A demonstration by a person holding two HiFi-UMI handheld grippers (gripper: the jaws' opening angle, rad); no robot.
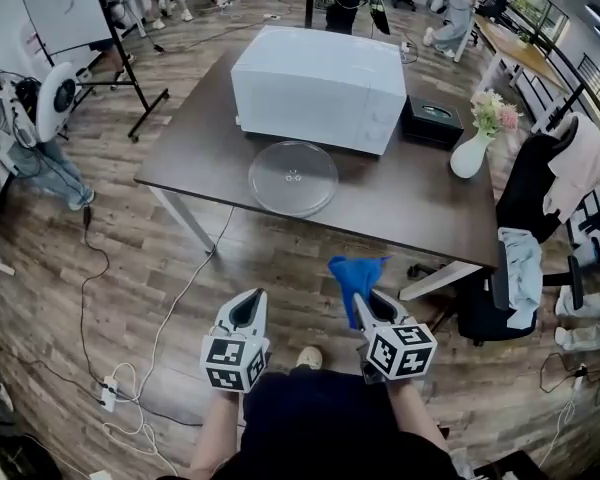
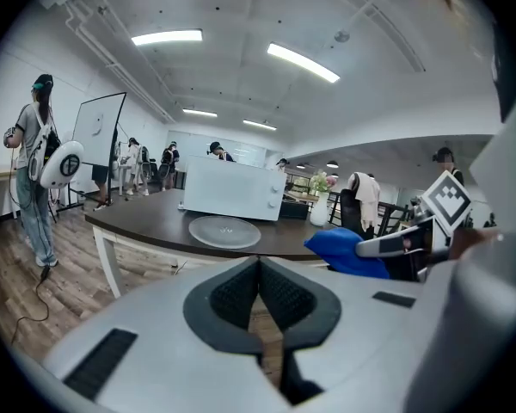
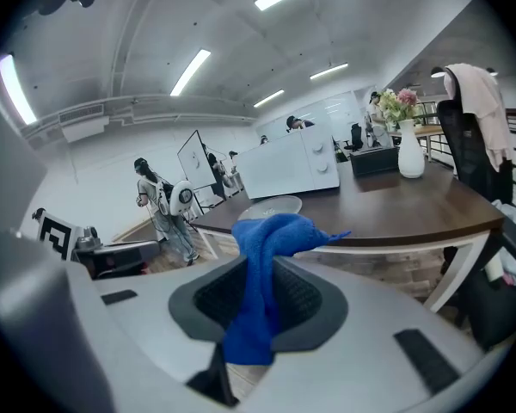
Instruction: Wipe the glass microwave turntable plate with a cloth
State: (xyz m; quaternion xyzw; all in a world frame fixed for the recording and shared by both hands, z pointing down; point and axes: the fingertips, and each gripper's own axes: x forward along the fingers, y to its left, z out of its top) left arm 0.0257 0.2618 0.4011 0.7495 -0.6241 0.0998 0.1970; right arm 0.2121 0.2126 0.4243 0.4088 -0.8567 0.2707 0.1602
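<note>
Each gripper's cube carries black-and-white square markers, the only print that can be made out. The one glass turntable plate (image 1: 293,178) is round and clear, with a small raised hub at its centre and the dark wood showing through it. It lies flat on the brown table (image 1: 420,213), close to the near edge and just in front of the single white microwave (image 1: 320,88).

One blue cloth (image 1: 356,276) is held in the right gripper (image 1: 360,303). Its jaws are clenched on the cloth, with a bunched fold standing above them and a tail hanging below. The left gripper (image 1: 251,300) has its jaws pressed together with nothing between them. Both grippers are off the table on its near side, well apart from the plate.

Right of the microwave sit one black box (image 1: 432,120) and one white vase (image 1: 470,153) of flowers.
</note>
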